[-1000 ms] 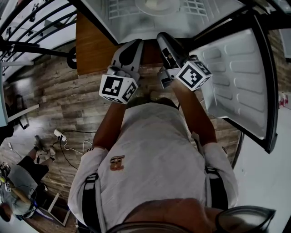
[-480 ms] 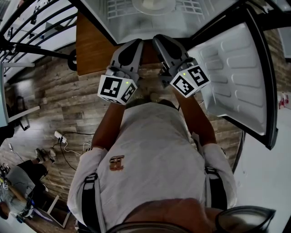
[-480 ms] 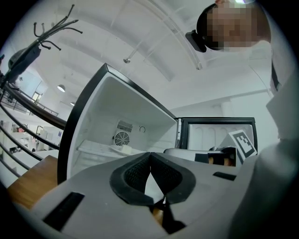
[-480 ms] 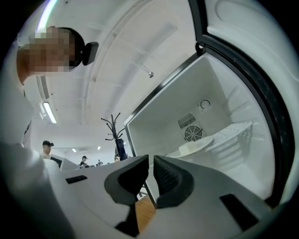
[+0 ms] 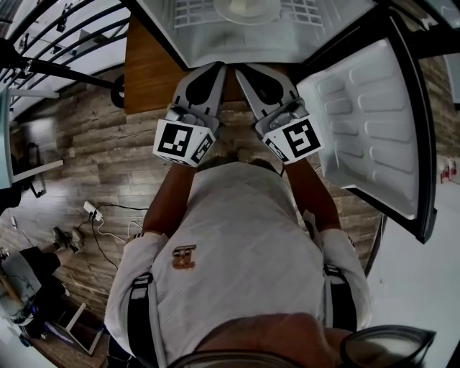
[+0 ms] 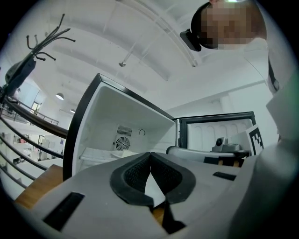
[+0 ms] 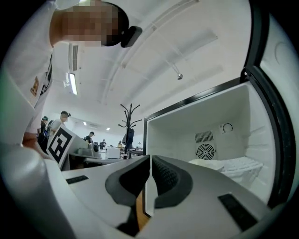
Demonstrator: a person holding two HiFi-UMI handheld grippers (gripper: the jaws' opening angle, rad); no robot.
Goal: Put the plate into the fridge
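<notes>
Pulled back and swung inward, the right gripper (image 5: 243,70) sits beside the left gripper (image 5: 218,67), both pinched closed and empty, the plate (image 5: 248,8) already on the wire shelf (image 5: 192,11) inside the fridge (image 5: 215,44); only its open door (image 5: 374,122) looks left to close

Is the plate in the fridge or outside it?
Inside: the plate lies on the wire shelf in the open fridge.

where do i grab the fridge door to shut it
Probably the free edge of the door, the end nearest the person, with the right gripper from that side: it stands wide open on the right, hinged at its far end.
</notes>
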